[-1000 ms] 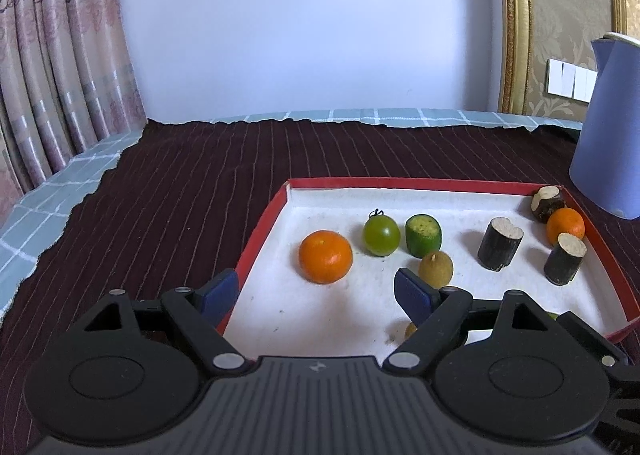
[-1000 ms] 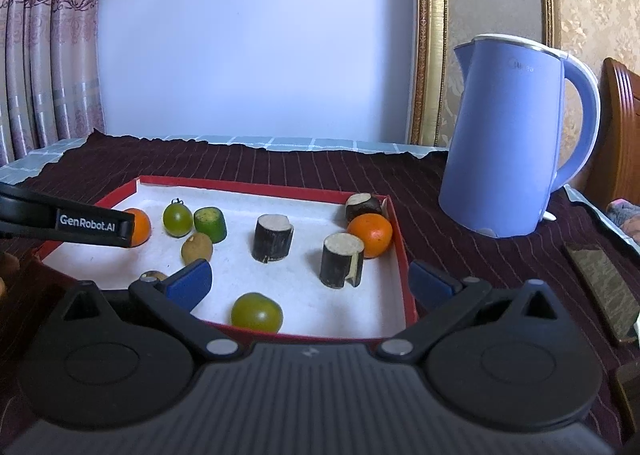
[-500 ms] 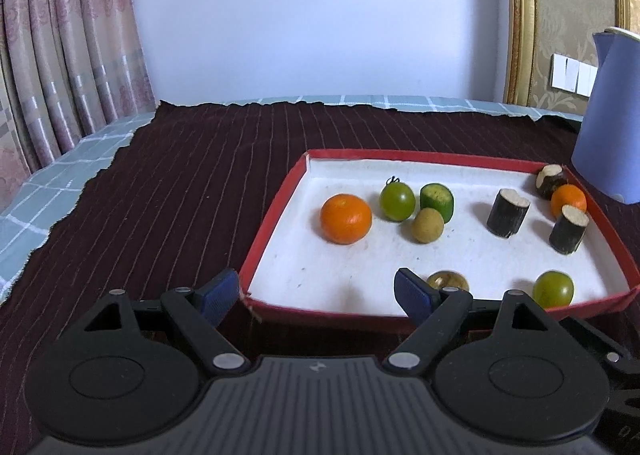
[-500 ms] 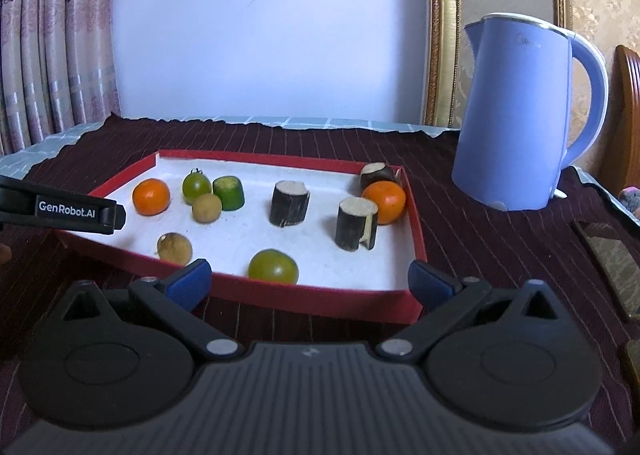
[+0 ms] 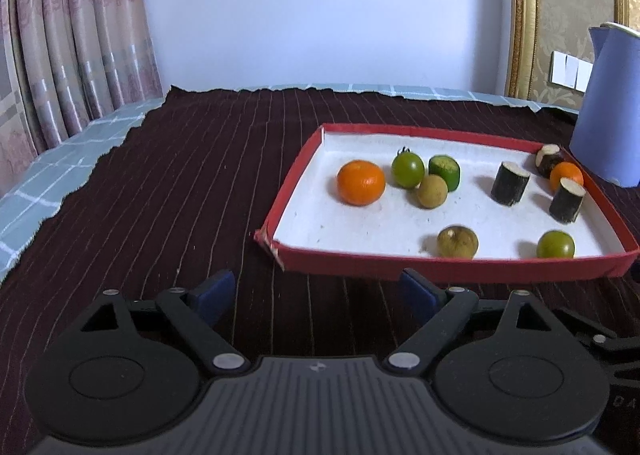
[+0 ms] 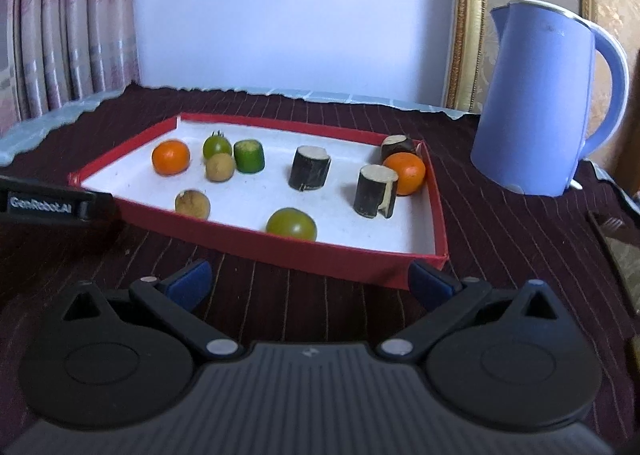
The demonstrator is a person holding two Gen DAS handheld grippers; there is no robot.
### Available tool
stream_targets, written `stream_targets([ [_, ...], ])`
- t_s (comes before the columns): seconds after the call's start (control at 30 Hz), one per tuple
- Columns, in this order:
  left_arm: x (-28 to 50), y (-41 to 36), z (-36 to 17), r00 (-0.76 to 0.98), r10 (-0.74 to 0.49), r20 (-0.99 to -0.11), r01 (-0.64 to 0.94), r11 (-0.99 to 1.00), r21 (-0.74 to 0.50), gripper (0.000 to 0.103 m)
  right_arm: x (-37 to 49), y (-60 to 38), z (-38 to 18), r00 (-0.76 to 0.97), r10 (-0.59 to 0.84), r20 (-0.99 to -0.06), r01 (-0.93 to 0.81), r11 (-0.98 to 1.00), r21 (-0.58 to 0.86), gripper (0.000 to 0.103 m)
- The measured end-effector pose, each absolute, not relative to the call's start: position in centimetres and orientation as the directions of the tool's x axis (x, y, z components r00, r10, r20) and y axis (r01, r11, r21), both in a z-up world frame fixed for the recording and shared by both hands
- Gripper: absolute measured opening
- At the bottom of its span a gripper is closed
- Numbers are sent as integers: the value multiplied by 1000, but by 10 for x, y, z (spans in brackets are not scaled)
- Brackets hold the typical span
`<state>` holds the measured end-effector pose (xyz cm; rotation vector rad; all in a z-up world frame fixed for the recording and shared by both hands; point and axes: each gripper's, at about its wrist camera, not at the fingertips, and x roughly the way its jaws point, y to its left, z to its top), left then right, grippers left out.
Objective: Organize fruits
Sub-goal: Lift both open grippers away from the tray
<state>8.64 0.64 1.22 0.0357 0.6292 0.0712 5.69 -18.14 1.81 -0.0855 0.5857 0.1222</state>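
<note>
Ten small pieces are seen lying loose in the red tray (image 5: 276, 215): two oranges, the nearer to the left tongs at (image 5: 361, 183) and the other (image 6: 404, 173) in the far right corner, two green tomatoes (image 5: 407, 170) (image 5: 555, 245), two brownish round fruits (image 5: 432, 191) (image 5: 457, 242), one green cut chunk (image 5: 444, 171) and three dark cut stubs (image 5: 510, 183) (image 5: 567, 199) (image 6: 397, 147). All are judged light. The round ones can be expected to roll on the smooth white floor of the tray, so each is best taken across its widest part, from above. The tomatoes are judged soft and smooth-skinned, and only a gentle squeeze should be used. The stubs look stiff and stand on end; their curved sides offer the surest hold. Both pairs of tongs are held short of the tray over the dark striped cloth on the bench (image 5: 160, 183). The left tongs (image 5: 316, 297) are spread wide with nothing between them, their jaws having just been opening further. The right tongs (image 6: 310, 281) are likewise apart and empty. A blue kettle (image 6: 536, 111) stands just beyond the tray's right side.
</note>
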Motion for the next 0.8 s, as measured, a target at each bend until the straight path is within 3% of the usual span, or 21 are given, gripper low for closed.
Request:
stream_targets([
  [0.3,85,15,-9,776,101,-622,-79,995,63,90,72,-174,8,752,130,-646,-211,976,-49,103],
  [0.8,84,26,-16,775,77,-627,-98,995,1,100,76,-180,4,737,159,-656,-209,978,2,103],
])
